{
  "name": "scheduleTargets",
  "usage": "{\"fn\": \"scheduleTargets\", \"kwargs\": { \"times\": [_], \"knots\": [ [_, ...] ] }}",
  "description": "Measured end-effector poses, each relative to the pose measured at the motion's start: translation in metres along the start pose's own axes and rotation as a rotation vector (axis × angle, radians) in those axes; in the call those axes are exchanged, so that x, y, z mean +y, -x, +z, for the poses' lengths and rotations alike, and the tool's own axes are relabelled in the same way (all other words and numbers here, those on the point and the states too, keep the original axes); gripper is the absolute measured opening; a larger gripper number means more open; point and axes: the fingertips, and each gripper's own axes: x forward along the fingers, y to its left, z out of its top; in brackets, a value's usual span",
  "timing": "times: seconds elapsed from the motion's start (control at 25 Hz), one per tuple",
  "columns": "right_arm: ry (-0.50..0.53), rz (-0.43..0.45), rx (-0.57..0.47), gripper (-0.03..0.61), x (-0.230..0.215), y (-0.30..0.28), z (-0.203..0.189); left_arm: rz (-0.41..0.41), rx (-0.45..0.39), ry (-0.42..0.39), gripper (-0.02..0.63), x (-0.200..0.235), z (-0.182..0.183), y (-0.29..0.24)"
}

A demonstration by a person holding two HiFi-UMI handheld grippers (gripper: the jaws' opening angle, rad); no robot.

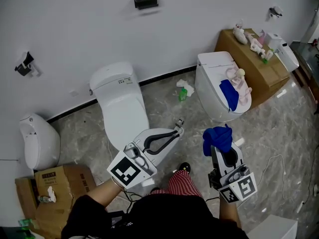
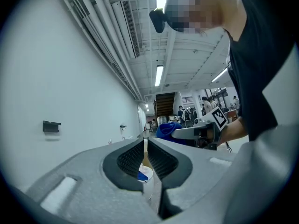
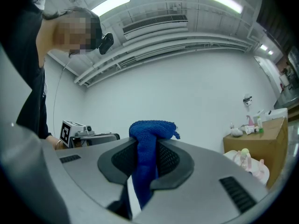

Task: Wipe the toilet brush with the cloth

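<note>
Head view: a person stands on a grey marbled floor facing two white toilets, a gripper in each hand. The right gripper is clenched on a bunched blue cloth that sticks up past its jaws. The right gripper view shows that cloth pinched between the dark pads. The left gripper, held out level by the nearer toilet, has its jaws closed together on nothing. On the lid of the farther toilet, at right, lies a pink item with a pale ball end, seemingly the toilet brush, just beside a second blue cloth. A cardboard box topped with bottles stands behind.
</note>
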Motion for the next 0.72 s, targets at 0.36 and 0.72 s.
{"fn": "scheduleTargets", "kwargs": {
  "times": [0.36, 0.72],
  "knots": [
    [-0.040, 0.019, 0.015, 0.078, -0.063, -0.030, -0.002, 0.032, -0.045, 0.020, 0.008, 0.040, -0.005, -0.053],
    [-0.058, 0.048, 0.050, 0.078, -0.127, -0.062, -0.010, 0.060, -0.019, 0.062, 0.007, 0.077, -0.027, -0.105]
  ]
}}
